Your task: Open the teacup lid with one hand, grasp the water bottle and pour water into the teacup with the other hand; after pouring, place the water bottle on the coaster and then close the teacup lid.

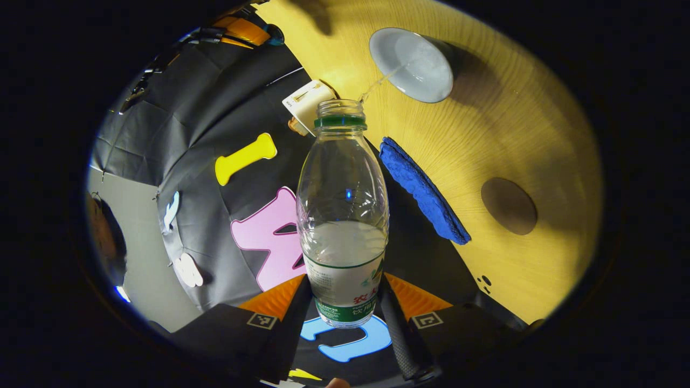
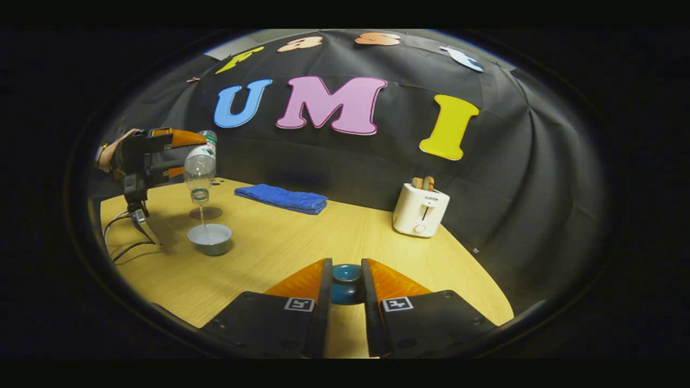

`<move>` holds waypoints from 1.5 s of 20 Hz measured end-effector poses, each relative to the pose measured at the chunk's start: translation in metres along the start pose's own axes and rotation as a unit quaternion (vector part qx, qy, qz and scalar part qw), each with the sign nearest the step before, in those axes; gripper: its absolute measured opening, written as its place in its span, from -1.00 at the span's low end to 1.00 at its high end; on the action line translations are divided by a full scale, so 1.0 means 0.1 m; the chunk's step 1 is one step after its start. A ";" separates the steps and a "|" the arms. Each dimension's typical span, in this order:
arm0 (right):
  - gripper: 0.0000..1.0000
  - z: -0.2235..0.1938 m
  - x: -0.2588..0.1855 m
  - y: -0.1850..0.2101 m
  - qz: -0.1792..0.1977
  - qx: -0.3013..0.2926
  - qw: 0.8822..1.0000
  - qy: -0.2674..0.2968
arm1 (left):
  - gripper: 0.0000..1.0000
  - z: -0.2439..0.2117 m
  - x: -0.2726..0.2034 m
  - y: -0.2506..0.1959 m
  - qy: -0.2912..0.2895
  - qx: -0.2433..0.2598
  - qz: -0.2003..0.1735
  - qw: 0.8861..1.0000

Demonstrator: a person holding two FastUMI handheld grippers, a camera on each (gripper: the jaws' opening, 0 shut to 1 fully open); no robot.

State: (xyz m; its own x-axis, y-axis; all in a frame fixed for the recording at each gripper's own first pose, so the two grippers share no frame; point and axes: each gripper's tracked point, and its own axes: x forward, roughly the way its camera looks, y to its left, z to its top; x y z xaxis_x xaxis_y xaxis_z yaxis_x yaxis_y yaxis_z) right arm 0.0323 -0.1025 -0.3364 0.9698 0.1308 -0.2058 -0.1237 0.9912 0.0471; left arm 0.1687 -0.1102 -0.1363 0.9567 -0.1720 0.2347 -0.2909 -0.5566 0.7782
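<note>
Bottle: water bottle is getting tipped over, thin stream going into the teacup.
Left tool: clamping the bottle's base.
Right tool: pinching the teal teacup lid over the surface.
Coaster: sitting bare near the blue towel.

The clear water bottle, uncapped and tipped neck-down, streams water into the open grey teacup; the teal lid is off, and the round brown coaster lies bare nearby.
</note>
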 end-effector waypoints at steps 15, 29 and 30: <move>-0.39 -0.02 0.04 -0.01 -0.005 0.000 1.000 0.001 | 0.51 0.07 0.08 -0.04 -0.029 0.014 -0.010 0.999; -0.39 0.04 0.23 0.33 -0.003 -0.008 1.000 0.015 | 0.50 -0.12 -0.07 -0.65 0.111 -0.570 -0.145 0.801; -0.34 0.06 0.25 0.37 -0.002 -0.009 1.000 0.016 | 0.50 -0.11 0.00 -0.67 0.116 -0.630 -0.146 0.754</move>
State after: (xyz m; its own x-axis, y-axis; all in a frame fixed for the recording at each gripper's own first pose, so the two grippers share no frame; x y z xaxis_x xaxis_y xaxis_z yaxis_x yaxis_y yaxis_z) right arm 0.0530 -0.0622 -0.3338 0.9633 0.1264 -0.2368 -0.1230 0.9920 0.0289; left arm 0.1878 -0.0638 -0.1819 0.9968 0.0374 -0.0712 0.0252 0.6951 0.7184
